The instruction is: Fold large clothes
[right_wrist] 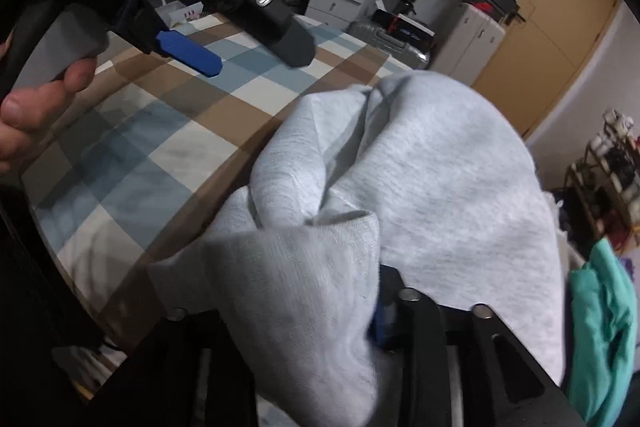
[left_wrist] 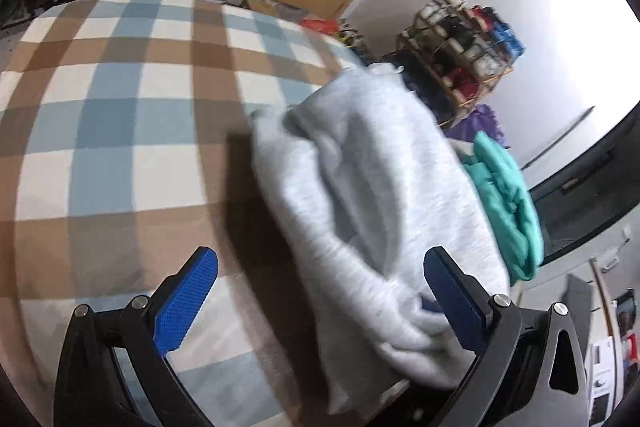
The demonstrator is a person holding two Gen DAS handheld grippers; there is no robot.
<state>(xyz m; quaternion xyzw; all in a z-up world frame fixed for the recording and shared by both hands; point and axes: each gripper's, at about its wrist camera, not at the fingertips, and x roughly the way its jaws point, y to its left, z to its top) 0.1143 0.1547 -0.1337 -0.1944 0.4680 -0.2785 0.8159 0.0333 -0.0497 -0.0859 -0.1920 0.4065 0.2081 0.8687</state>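
grey sweatshirt (left_wrist: 372, 195) bunched on checked bedcover (left_wrist: 120, 115), lower right; left gripper (left_wrist: 320, 291) spread open; right gripper (right_wrist: 316, 311) buried under fabric, state unclear.

no legible text anywhere

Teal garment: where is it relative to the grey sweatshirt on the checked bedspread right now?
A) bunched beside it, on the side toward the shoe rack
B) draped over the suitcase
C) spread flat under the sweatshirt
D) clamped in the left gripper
A: the teal garment lies crumpled along the grey sweatshirt's far edge, toward the shoe rack, clear of the left gripper.
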